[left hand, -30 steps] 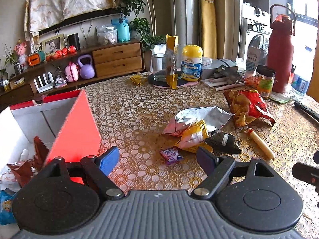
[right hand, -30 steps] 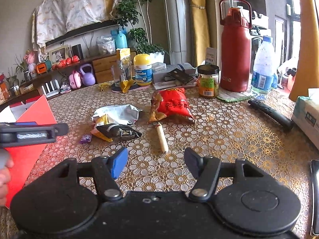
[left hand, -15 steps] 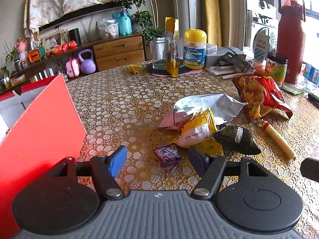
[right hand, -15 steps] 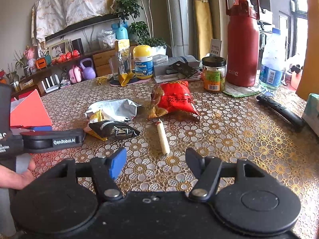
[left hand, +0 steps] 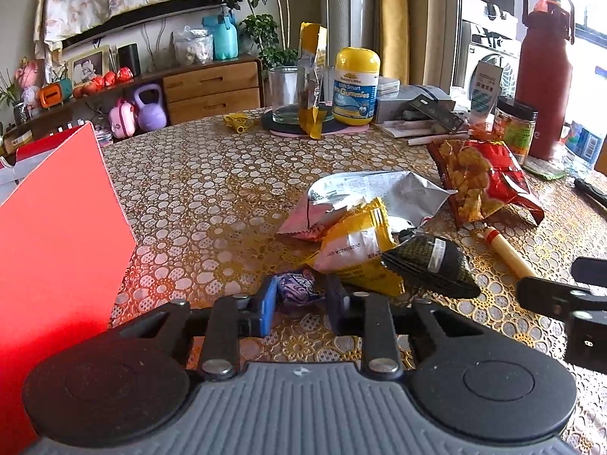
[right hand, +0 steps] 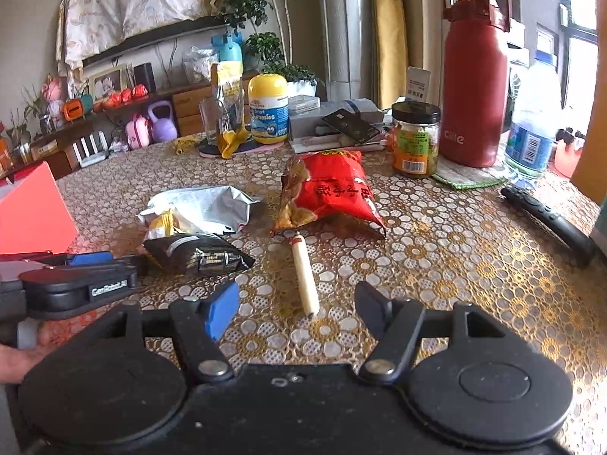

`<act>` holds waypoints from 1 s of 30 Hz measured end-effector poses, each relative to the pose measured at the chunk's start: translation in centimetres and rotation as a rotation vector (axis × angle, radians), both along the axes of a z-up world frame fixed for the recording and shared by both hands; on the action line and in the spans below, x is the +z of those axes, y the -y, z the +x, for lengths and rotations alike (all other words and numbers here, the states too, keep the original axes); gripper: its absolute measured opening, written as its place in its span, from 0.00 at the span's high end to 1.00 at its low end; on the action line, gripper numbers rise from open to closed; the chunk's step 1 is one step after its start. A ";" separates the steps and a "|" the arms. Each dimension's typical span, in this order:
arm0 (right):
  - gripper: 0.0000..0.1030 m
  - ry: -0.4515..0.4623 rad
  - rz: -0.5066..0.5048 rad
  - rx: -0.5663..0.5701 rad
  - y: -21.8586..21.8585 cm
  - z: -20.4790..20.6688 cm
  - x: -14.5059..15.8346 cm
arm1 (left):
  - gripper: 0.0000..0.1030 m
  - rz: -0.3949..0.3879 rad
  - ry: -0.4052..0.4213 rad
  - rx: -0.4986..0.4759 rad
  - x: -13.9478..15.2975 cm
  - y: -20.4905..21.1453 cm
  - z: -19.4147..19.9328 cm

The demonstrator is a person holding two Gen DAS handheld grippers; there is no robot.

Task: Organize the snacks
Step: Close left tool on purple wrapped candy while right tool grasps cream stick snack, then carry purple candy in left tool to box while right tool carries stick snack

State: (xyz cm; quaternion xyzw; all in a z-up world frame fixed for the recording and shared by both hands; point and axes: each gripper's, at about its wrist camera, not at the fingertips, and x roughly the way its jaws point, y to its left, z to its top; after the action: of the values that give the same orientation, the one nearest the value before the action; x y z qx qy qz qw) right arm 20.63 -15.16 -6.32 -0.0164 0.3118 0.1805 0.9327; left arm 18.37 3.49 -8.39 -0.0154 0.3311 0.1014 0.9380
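On gold-patterned tablecloth (left hand: pixel 212 189), left view: left gripper (left hand: pixel 299 303) narrowed around purple candy (left hand: pixel 296 287), pads flanking it; firm contact cannot tell. Yellow packet (left hand: pixel 356 242) and black packet (left hand: pixel 425 261) at 2 o'clock of candy; red box (left hand: pixel 57 250) at 9 o'clock. Right gripper (right hand: pixel 296 303) spread wide, empty, sausage stick (right hand: pixel 304 276) between fingers.

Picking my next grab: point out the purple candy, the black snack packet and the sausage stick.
purple candy (left hand: pixel 295 286), left wrist view, wrapper's middle.
black snack packet (right hand: pixel 197 253), right wrist view, front face.
sausage stick (right hand: pixel 305 279), right wrist view, mid-length.
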 end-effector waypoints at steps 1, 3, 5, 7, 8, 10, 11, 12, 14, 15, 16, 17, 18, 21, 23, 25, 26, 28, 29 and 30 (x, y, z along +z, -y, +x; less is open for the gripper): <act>0.35 0.004 -0.005 0.003 -0.2 0.2 -0.1 | 0.75 -0.003 0.000 0.000 0.0 0.0 -0.1; 0.35 0.000 -0.020 0.003 -0.4 0.7 -0.4 | 0.75 -0.005 -0.003 -0.004 0.1 0.0 -0.2; 0.36 -0.002 -0.025 0.001 -0.6 1.1 -0.7 | 0.76 -0.011 -0.004 -0.006 0.1 0.0 -0.4; 0.39 -0.007 -0.031 -0.005 -0.6 1.4 -1.0 | 0.76 -0.017 -0.004 -0.005 0.2 0.0 -0.6; 0.44 -0.010 -0.030 -0.006 -0.6 1.5 -1.1 | 0.76 -0.019 -0.004 -0.004 0.2 0.1 -0.7; 0.55 -0.027 -0.031 -0.013 -0.6 1.8 -1.6 | 0.76 -0.018 0.001 -0.006 0.3 0.2 -1.1; 0.58 -0.033 -0.037 -0.019 -0.6 1.9 -1.7 | 0.76 -0.016 0.005 -0.006 0.5 0.3 -1.2; 0.61 -0.029 -0.045 -0.021 -0.6 1.8 -1.9 | 0.76 -0.017 0.010 -0.007 0.6 0.3 -1.4; 0.66 -0.008 -0.069 -0.027 -0.8 1.7 -2.1 | 0.76 -0.020 0.020 -0.009 1.0 0.4 -1.7; 0.67 -0.005 -0.072 -0.030 -0.8 1.6 -2.1 | 0.76 -0.021 0.026 -0.012 1.2 0.4 -1.8; 0.80 0.000 -0.073 -0.035 -0.7 1.6 -2.1 | 0.76 -0.020 0.029 -0.013 1.4 0.5 -1.9; 0.88 0.006 -0.081 -0.039 -0.8 1.6 -2.1 | 0.76 -0.021 0.030 -0.013 1.5 0.5 -2.0; 0.88 0.007 -0.082 -0.038 -0.8 1.5 -2.1 | 0.76 -0.024 0.033 -0.013 1.6 0.5 -2.2; 0.90 0.012 -0.080 -0.036 -0.8 1.3 -2.0 | 0.76 -0.022 0.039 -0.017 2.0 0.6 -2.8; 0.91 0.008 -0.072 -0.033 -0.7 1.1 -2.0 | 0.76 -0.023 0.042 -0.019 2.2 0.6 -3.2; 0.91 0.010 -0.070 -0.034 -0.7 0.7 -1.8 | 0.76 -0.026 0.043 -0.022 2.3 0.6 -3.7; 0.91 0.009 -0.067 -0.034 -0.7 0.5 -1.8 | 0.76 -0.026 0.045 -0.025 2.4 0.7 -4.1; 0.91 0.008 -0.058 -0.035 -0.6 -0.1 -1.5 | 0.76 -0.025 0.047 -0.030 2.6 0.7 -4.7; 0.91 0.007 -0.053 -0.036 -0.6 -0.4 -1.4 | 0.76 -0.026 0.047 -0.032 2.7 0.7 -5.1; 0.91 0.005 -0.043 -0.038 -0.4 -0.8 -1.2 | 0.76 -0.026 0.046 -0.032 2.7 0.7 -5.4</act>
State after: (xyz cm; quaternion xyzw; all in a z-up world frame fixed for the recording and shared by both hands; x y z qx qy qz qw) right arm 19.80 -14.71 -7.52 -0.0307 0.3135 0.1558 0.9362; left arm 13.00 2.75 -5.65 -0.0245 0.3108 0.0816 0.9467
